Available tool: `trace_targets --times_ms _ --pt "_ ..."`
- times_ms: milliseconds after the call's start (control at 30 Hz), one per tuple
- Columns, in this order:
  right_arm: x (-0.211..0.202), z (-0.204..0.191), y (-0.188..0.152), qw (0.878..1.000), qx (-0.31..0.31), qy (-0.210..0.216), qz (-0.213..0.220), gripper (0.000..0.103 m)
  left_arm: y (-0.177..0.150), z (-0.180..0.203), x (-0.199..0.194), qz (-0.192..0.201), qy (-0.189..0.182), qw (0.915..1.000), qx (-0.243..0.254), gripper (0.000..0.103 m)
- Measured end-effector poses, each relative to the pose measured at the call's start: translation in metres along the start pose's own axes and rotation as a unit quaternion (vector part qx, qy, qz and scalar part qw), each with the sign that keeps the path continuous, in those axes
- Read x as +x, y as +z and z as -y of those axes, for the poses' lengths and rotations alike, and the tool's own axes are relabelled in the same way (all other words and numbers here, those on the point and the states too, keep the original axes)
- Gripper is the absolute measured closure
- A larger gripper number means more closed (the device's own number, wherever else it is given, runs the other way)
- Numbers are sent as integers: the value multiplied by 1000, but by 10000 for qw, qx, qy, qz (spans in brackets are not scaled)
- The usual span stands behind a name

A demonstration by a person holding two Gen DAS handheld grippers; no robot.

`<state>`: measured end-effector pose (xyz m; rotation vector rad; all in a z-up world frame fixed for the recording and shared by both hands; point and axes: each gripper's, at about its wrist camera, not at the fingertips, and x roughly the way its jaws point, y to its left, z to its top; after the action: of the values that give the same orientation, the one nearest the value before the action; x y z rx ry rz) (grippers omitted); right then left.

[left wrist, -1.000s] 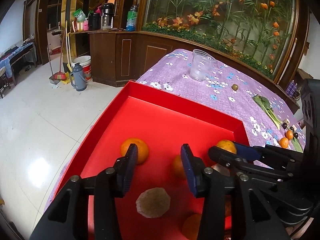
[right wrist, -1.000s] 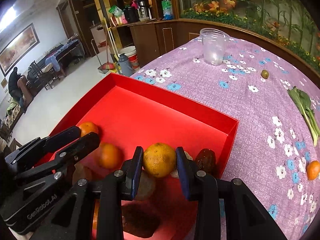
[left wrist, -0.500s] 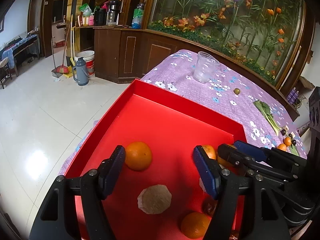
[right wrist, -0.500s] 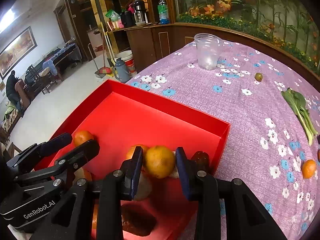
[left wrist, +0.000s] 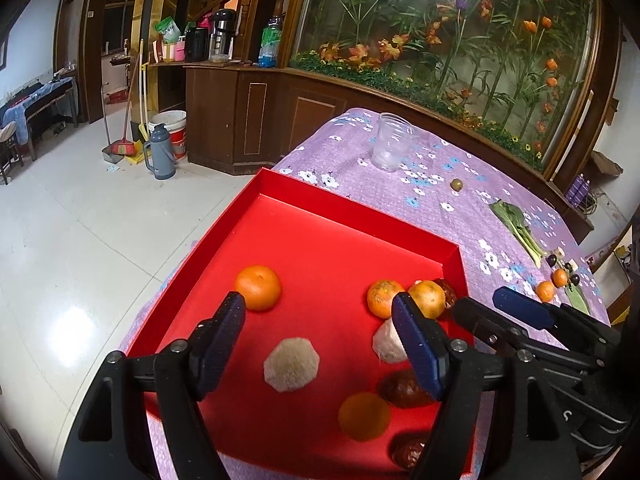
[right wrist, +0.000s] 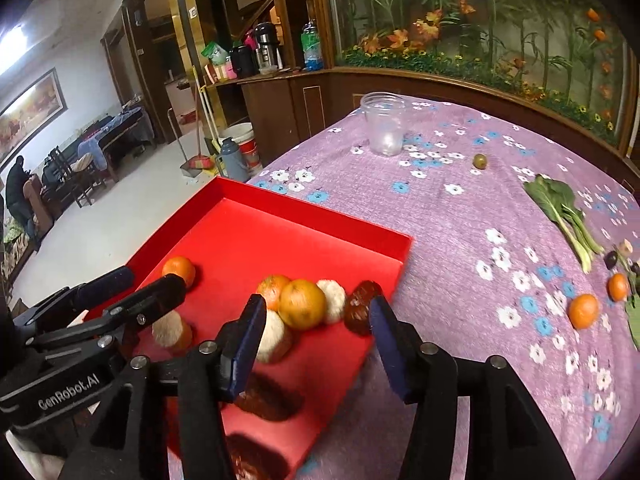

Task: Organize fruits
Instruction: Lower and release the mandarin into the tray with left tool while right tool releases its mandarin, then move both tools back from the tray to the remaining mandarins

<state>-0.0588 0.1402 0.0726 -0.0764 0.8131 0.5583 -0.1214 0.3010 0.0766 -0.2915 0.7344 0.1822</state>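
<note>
Beyond the right gripper, whose jaws have just been opening, an orange lies free in the red tray.

Below both claws the red tray looks like smooth matt card. Ahead of them the purple floral tablecloth is woven cloth with a fine rough grain, and the clear cup on it is cloudy plastic. The oranges between the right claw's pads have dimpled, faintly glossy peel. Left of the tray, the floor tiles shine.
</note>
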Motion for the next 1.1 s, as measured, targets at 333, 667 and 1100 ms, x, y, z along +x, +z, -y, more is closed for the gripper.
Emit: trace_targets --times_ms 333,667,1100 --pt "-22 20 -21 9996 279 -47 36 41 -12 24 -18 -72 -18 9997 244 28" --pt "-44 42 -38 9984 543 -83 163 36 -18 50 -31 -66 -10 9985 544 23" --pt "-61 77 -55 9955 920 -101 226 35 -27 88 -28 -241 17 9944 1031 23"
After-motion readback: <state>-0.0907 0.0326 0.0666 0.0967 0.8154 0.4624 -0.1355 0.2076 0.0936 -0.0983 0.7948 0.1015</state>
